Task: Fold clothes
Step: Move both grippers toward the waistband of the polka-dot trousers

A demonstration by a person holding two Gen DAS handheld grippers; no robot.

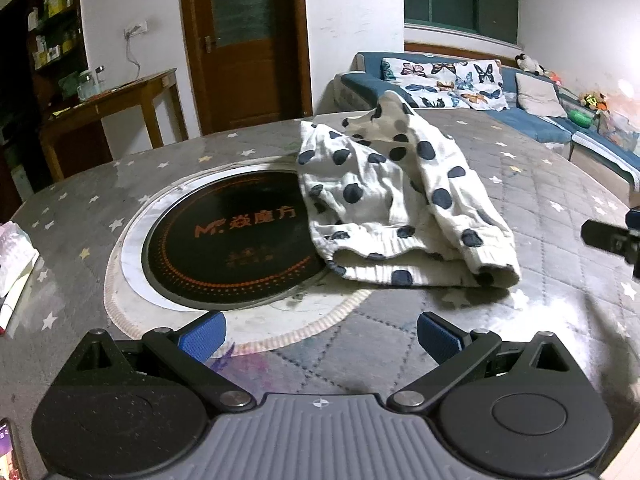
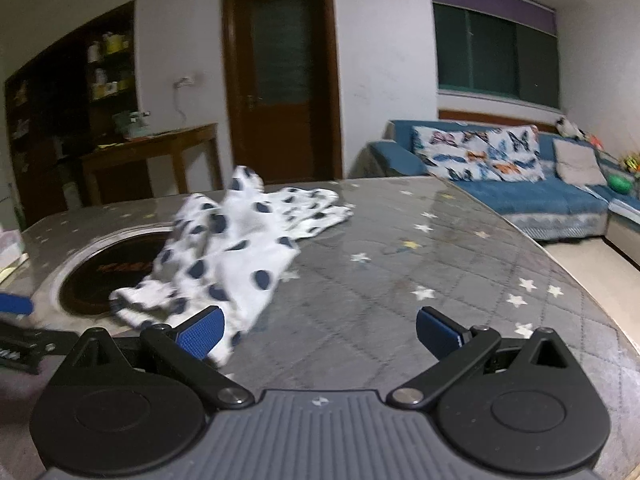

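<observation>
A crumpled white garment with dark blue dots (image 1: 396, 196) lies bunched on the grey star-patterned table (image 1: 560, 216), partly over the black round cooktop (image 1: 224, 240). My left gripper (image 1: 320, 338) hangs open in front of the garment's ribbed hem, nothing between its blue pads. In the right wrist view the same garment (image 2: 236, 256) spreads to the left. My right gripper (image 2: 320, 332) is open over bare tabletop (image 2: 400, 280), its left pad (image 2: 200, 330) close in front of the cloth's near edge. The right gripper's tip also shows at the left wrist view's right edge.
A tissue pack and papers (image 1: 12, 256) lie at the table's left edge. Beyond the table stand a blue sofa with butterfly cushions (image 1: 452, 80), a wooden side table (image 1: 108, 108), a brown door (image 1: 244, 40) and shelves (image 1: 52, 28). A phone (image 1: 8, 456) shows at bottom left.
</observation>
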